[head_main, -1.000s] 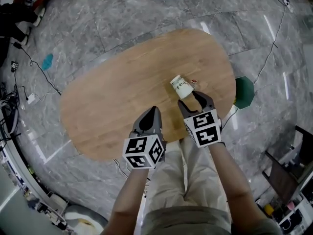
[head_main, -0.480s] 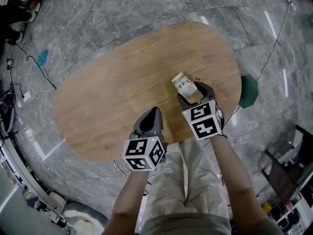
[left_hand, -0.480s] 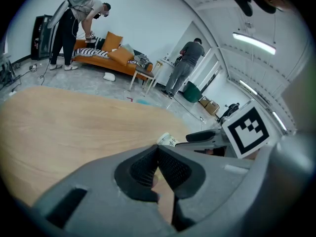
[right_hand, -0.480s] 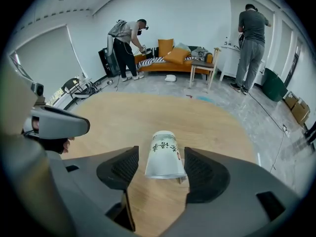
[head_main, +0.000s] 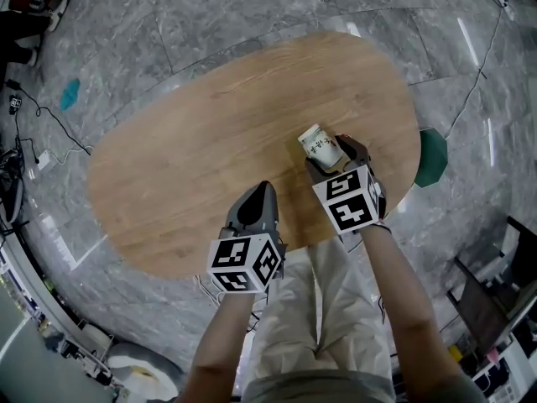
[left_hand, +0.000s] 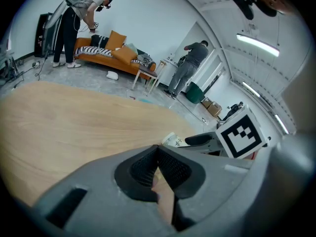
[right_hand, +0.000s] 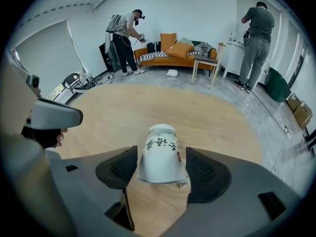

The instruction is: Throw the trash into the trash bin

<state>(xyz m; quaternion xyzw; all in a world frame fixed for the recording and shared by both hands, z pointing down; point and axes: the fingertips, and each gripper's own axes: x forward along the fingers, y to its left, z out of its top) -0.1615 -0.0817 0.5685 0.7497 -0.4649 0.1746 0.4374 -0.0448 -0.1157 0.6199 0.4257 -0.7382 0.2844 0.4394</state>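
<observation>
Jaws of the right gripper [right_hand: 161, 158] stand wide apart and have just been opening, with a white paper cup [right_hand: 161, 152] between them. The ribbed black pads flank the cup's wide end on both sides, very close to it, but they do not appear to squeeze it. The cup carries a line of dark printed characters. It seems to lie on its side on the table, narrow base pointing away from the gripper and wide mouth toward it. It rests near the right end of the oval wooden table [head_main: 201, 141], close to the edge nearest the person. The wide spread likely exists to clear the cup's broadest part before closing on it.

The left gripper [left_hand: 158, 151] hangs over the near edge of the table, beside the right one and apart from the cup. Its jaws are pressed together at the tips with nothing between them. It looks parked out of the way, since one gripper is enough for a light cup.

Past the table's right end, on the grey marble floor [head_main: 252, 15], stands a dark green bin [head_main: 432, 156], the likely destination. The cup is not yet lifted. Farther back in the room, two people stand near an orange sofa [right_hand: 170, 53].
</observation>
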